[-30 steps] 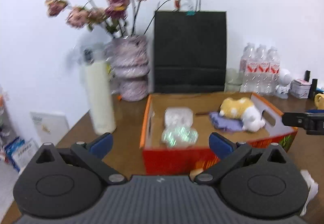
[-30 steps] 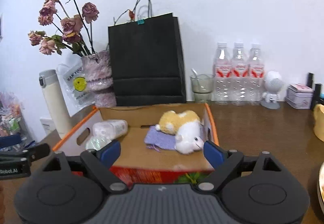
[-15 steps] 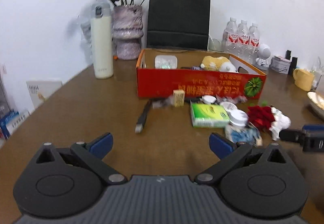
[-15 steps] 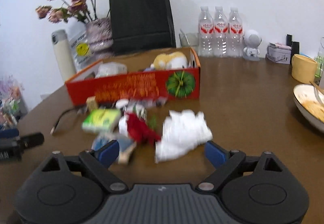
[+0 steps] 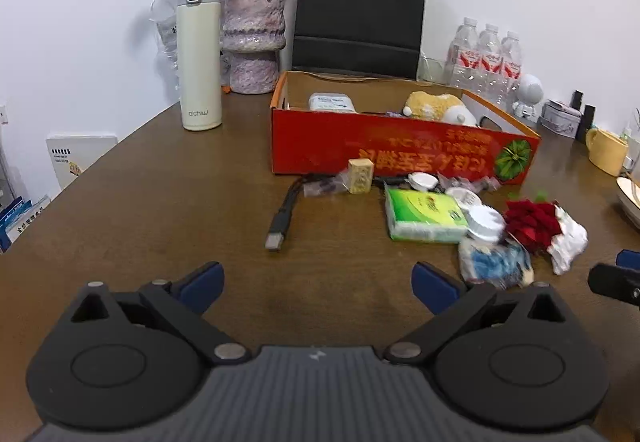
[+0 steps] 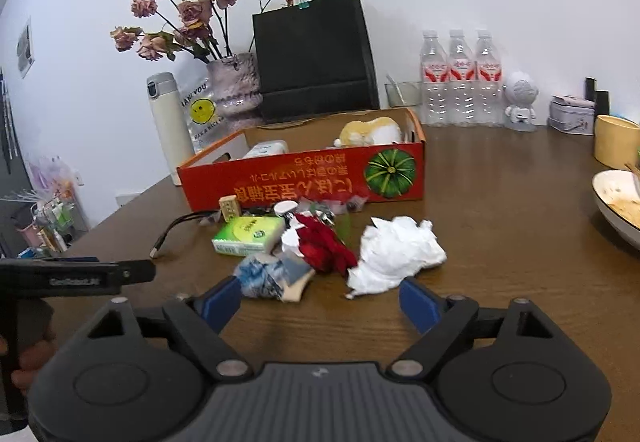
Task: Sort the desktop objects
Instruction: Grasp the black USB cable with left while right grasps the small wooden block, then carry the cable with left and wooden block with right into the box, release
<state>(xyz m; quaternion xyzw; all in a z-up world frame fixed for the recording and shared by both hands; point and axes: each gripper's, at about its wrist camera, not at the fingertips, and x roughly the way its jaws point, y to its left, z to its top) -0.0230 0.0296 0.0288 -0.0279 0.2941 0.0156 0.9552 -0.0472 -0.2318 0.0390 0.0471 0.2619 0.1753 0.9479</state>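
Clutter, a tissue pack [image 6: 248,235] and crumpled paper [image 6: 396,250] among it, is lying before the red box [image 6: 320,178]; we are holding our left gripper [image 5: 316,284] spread, empty, our right gripper [image 6: 320,296] narrowing on nothing

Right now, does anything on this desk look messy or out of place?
Yes. Small clutter lies heaped on the table in front of the red cardboard box: a crumpled white tissue, a green tissue pack, a loose USB cable. The box's print is upside down.
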